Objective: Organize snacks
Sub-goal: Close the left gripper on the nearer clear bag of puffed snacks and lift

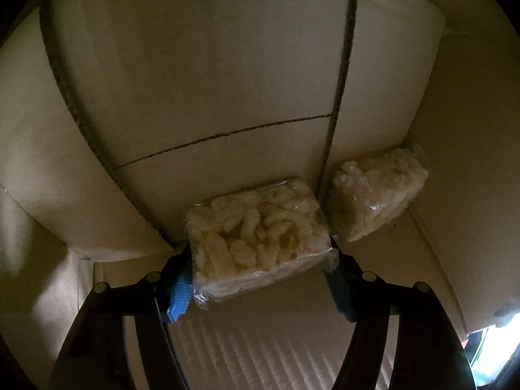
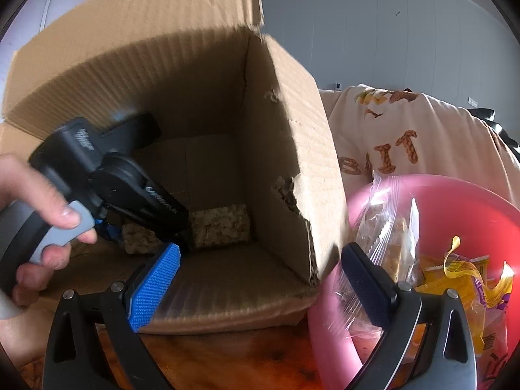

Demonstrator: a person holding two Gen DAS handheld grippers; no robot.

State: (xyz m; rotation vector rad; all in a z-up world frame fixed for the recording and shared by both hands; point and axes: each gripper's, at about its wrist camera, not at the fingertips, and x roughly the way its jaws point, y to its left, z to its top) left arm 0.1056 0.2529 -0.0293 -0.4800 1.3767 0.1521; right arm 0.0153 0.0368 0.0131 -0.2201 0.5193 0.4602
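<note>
Cardboard box (image 2: pixel 201 136), brown corrugated, lying on its side on a wooden bench (image 2: pixel 227 357) with its open mouth toward the right wrist camera; one side wall torn along its front edge. Left claw (image 1: pixel 260 260), black arms with blue ribbed pads, reaches into the box and is pinching a clear-wrapped puffed snack pack (image 1: pixel 260 227) by its two short ends, so the pack's long axis runs crosswise from pad to pad, its broad face turned toward the left wrist camera, tilted slightly down at the left. Second puffed snack pack (image 1: pixel 373 198), same pale contents in clear wrap, lies in the corner of the box just right of the held one, its near edge close to or touching it; long axis slants up and to the right along the box wall. Both packs show deep in the box in the right wrist view, with the left tool's black body and the person's left hand (image 2: pixel 42 214) at its grey trigger in front of them. Right claw (image 2: pixel 260 282), pads spread wide and holding nothing, hovers at the box mouth. Pink bowl (image 2: pixel 455 201) just right of the box, holding clear zip bags and yellow wrappers of snacks. Cream printed cloth (image 2: pixel 422 136) behind the bowl.
</note>
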